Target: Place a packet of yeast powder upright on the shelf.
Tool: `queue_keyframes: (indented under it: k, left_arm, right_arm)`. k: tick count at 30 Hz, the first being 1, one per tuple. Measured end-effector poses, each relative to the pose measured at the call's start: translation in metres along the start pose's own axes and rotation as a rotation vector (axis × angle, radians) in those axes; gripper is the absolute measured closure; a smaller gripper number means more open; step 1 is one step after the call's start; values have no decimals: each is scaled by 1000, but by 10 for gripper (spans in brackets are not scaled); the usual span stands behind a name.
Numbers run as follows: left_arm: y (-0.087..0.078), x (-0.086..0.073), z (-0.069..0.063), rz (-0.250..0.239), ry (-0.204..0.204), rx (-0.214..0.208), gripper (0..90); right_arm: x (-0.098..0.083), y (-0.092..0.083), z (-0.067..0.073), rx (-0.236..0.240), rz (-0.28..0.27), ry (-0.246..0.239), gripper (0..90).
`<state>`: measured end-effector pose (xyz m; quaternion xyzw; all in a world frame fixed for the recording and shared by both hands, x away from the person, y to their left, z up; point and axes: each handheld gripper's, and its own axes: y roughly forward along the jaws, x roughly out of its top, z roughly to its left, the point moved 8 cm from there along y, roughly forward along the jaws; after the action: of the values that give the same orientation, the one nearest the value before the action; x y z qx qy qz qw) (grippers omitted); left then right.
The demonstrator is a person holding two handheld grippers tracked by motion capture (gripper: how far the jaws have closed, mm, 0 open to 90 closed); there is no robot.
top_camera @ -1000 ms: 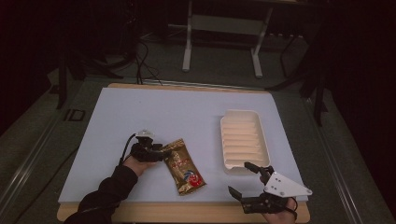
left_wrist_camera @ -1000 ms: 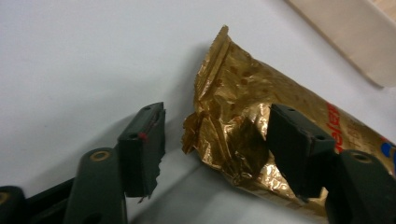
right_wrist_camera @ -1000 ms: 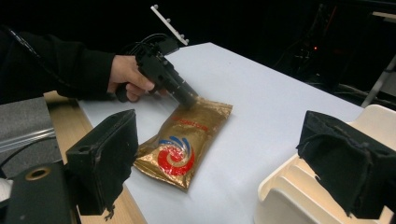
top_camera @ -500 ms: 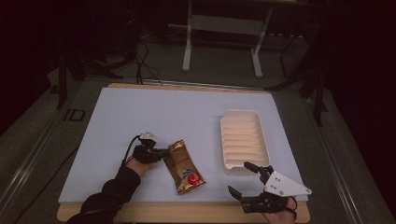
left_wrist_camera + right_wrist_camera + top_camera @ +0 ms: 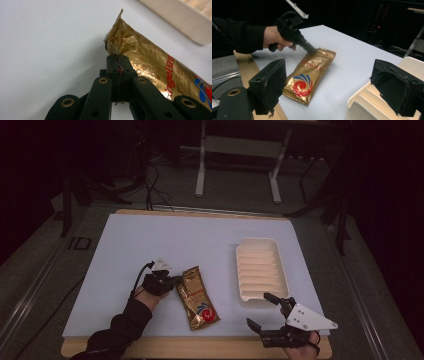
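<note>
A gold foil snack packet (image 5: 198,299) with a red and blue swirl lies on the white table near the front, slightly left of centre. My left gripper (image 5: 175,281) has just been closing. Its jaws are now shut on the packet's top corner (image 5: 113,47), which is raised a little off the table. In the right gripper view the left gripper (image 5: 313,51) pinches the far end of the packet (image 5: 308,72). My right gripper (image 5: 257,308) stands open at the front right with nothing between its fingers, close to the near end of a cream ribbed tray (image 5: 261,270).
The cream tray (image 5: 364,98) is empty and lies to the right of the packet. The table's wooden front edge (image 5: 200,347) runs just below both hands. Dark floor, cables and a metal stand leg (image 5: 201,175) lie beyond the table.
The left gripper's jaws closed on the packet's top corner and the hand rose slightly, lifting that corner. The right gripper stayed where it was.
</note>
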<state>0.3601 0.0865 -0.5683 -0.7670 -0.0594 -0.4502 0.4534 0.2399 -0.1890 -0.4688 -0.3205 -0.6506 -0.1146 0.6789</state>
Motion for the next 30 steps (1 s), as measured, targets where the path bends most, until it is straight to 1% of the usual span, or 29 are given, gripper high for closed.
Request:
queue_keyframes:
  k: [1, 3, 4, 5, 6, 7, 8, 9, 10, 14, 15, 17, 18, 19, 22, 23, 26, 30]
  left_arm:
    - [-3, 2, -2, -10, 16, -3, 898]
    - [-7, 5, -3, -22, 18, -2, 898]
    - [-11, 9, -6, -38, 27, -6, 898]
    - [-11, 9, -6, -38, 27, -6, 898]
    - [-13, 10, -7, -44, 35, -4, 898]
    - [-15, 13, -10, -59, 39, -10, 898]
    - [-17, 14, -11, -61, 47, -11, 898]
    - [-19, 15, -12, -64, 54, -8, 898]
    - [-20, 17, -14, -74, 61, -6, 899]
    - [-28, 22, -21, -89, 84, -14, 899]
    - [-30, 23, -23, -92, 88, -16, 899]
    - [-34, 26, -27, -104, 101, -19, 899]
    - [-34, 26, -27, -104, 101, -19, 899]
    - [-35, 27, -29, -110, 109, -20, 899]
    - [-39, 30, -35, -121, 123, -26, 899]
    - [-41, 31, -37, -121, 133, -28, 899]
    - [-44, 34, -42, -131, 139, -43, 899]
    - [-48, 37, -48, -143, 152, -58, 899]
  right_arm:
    - [0, 0, 0, 4, -5, 0, 125]
    - [2, -1, 0, 1, -15, 3, 125]
    - [3, -1, -1, -2, -16, 1, 125]
    - [2, -1, -1, -12, -11, -11, 125]
    - [2, -1, -1, -12, -11, -11, 125]
    - [2, -1, -1, -18, -11, -18, 124]
    - [2, -1, -1, -8, -10, -20, 123]
    - [2, -1, -1, -10, -10, -26, 125]
    - [2, 0, -2, -33, -7, -51, 134]
    - [4, -1, -5, -45, -24, -72, 137]
    - [4, -1, -5, -45, -24, -72, 137]
    - [4, -1, -5, -24, -28, -58, 137]
    - [4, -1, -5, -24, -28, -58, 137]
    - [4, -1, -5, -20, -24, -54, 137]
    - [4, -1, -7, -25, -14, -55, 137]
    - [4, -2, -8, -29, -10, -49, 137]
    - [4, -3, -10, -45, 10, -34, 139]
    - [7, -4, -10, -48, 3, -31, 138]
